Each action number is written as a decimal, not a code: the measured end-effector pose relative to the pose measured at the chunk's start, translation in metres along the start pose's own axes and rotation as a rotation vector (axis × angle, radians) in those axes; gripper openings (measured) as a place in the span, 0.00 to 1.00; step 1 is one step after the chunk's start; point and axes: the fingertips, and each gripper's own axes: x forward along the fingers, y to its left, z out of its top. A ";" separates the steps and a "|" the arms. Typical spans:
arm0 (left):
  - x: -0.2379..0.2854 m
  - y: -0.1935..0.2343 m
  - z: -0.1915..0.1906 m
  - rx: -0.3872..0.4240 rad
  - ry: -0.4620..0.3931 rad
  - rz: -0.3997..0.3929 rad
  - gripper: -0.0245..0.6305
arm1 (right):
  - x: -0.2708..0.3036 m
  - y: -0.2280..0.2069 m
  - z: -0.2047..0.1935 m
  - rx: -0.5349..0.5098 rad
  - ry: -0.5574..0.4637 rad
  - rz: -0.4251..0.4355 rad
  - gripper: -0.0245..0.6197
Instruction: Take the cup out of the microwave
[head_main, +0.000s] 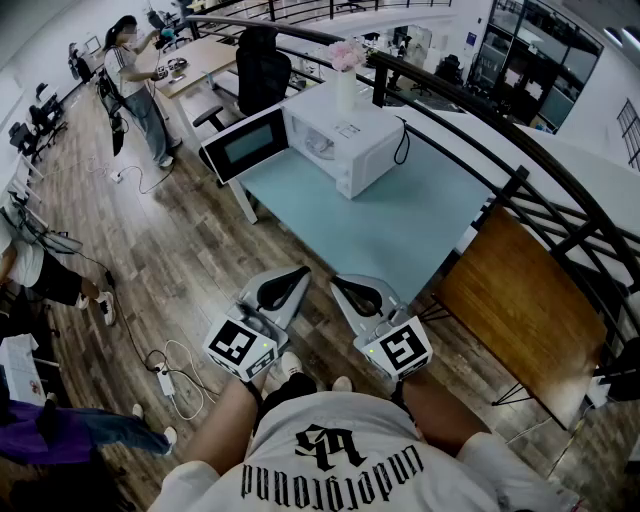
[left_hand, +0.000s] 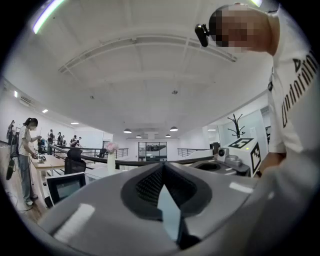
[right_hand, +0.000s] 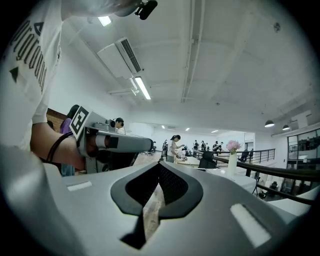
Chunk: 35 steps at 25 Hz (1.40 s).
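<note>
**A:** Where is the cup?

**B:** It cannot be made out. The white microwave (head_main: 345, 145) stands at the far end of a pale blue table (head_main: 400, 230). Its door (head_main: 245, 143) is swung fully open to the left. The cavity is seen at a slant from the head view, and what is inside is too small and dim to tell.

**A:** What is near the microwave?

**B:** A white vase of pink flowers (head_main: 345, 85) stands just behind it, and a black cord hangs down its right side. A dark curved railing (head_main: 480, 130) runs behind the table. A brown wooden panel (head_main: 520, 310) on thin metal legs stands to the right of the table.

**A:** And the grippers?

**B:** Both are held level near the person's waist, well apart from the microwave. The left gripper (head_main: 300, 272) has its jaws together with nothing between them. The right gripper (head_main: 340, 284) is the same, closed and empty. They sit side by side over the wood-plank floor (head_main: 170, 260).

**A:** Anyone else in view?

**B:** A person (head_main: 135, 75) stands at a desk far off to the left.
</note>
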 end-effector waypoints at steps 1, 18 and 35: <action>-0.002 -0.001 -0.001 0.000 0.001 0.001 0.11 | 0.001 0.002 0.000 0.000 -0.001 0.002 0.04; -0.011 0.041 -0.004 -0.012 -0.017 -0.001 0.11 | 0.046 0.004 0.003 0.002 -0.037 -0.006 0.04; -0.048 0.202 -0.018 -0.062 -0.016 -0.043 0.11 | 0.213 0.001 0.007 0.002 -0.021 -0.044 0.04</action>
